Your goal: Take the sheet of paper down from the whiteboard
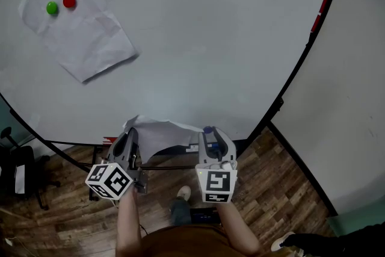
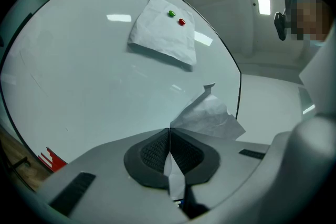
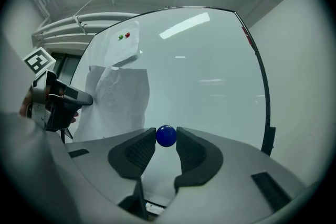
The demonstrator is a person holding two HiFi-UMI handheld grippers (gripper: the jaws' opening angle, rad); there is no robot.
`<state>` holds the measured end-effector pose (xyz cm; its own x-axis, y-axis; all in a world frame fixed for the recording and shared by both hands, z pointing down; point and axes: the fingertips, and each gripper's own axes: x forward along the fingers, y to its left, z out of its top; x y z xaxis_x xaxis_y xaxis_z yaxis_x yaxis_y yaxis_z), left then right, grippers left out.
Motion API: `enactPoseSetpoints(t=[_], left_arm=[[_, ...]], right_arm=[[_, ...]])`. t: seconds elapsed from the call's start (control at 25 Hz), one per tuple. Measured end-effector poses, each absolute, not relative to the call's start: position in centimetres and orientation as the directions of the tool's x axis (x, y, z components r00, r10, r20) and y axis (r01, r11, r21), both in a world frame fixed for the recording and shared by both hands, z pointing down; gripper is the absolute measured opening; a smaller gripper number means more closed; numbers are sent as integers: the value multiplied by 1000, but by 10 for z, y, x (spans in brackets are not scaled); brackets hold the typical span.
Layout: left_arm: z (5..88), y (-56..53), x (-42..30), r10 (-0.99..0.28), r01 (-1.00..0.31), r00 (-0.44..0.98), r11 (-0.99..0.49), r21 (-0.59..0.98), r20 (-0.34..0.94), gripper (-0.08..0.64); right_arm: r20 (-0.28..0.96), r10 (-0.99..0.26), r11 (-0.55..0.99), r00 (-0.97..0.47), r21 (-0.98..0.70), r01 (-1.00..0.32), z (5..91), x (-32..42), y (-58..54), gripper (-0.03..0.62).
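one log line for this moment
left gripper shut on loose sheet | right gripper shut on blue magnet | second sheet on whiteboard under green magnet, red magnet

left tool (image 1: 133, 134): grey shell, black ribbed pads (image 2: 152, 152) | right tool (image 1: 208, 132): same build | rear of each: white cube (image 1: 109, 181) with black square markers (rounded corners) | wearer: brown top (image 1: 180, 241)

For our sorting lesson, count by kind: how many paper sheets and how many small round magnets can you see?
Paper sheets: 2 (pinned sheet, held sheet)
Magnets: 3 (green magnet, red magnet, blue magnet)
Total: 5
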<state>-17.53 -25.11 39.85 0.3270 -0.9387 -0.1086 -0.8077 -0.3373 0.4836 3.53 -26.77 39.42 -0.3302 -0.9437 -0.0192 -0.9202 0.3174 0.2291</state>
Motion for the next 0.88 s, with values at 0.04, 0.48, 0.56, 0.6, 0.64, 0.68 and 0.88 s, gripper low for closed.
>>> enactPoseSetpoints(t=[0.04,0.48,0.56,0.6,0.64,0.68,0.88], left_arm=[[399,-251,-175,-939,-807,326,-335,487,-106,25],[403,-251,-181,-943,-805,317,-326,496,-105,25],[403,-251,-182,-943,-804,314,-324,498,-105,25],[403,-251,-182,-944,-804,314,-323,499,-106,25],[403,-251,-183,-944,-804,313,-323,500,-106,25],[404,-252,-184,-944,-803,311,-321,501,-106,25],[405,-256,-186,-946,-799,309,-317,511,-103,25]], right_arm=[[-16,-945,316,-328,231,-920,395,36,-268,135],[0,-943,325,-334,227,-918,402,34,-268,135],[0,-942,327,-335,228,-917,402,33,-268,135],[0,-942,327,-335,229,-917,402,33,-269,135],[-1,-942,326,-335,230,-917,402,33,-269,135],[-1,-942,325,-334,230,-917,401,33,-270,137],[-1,-943,323,-332,229,-918,400,33,-276,135]])
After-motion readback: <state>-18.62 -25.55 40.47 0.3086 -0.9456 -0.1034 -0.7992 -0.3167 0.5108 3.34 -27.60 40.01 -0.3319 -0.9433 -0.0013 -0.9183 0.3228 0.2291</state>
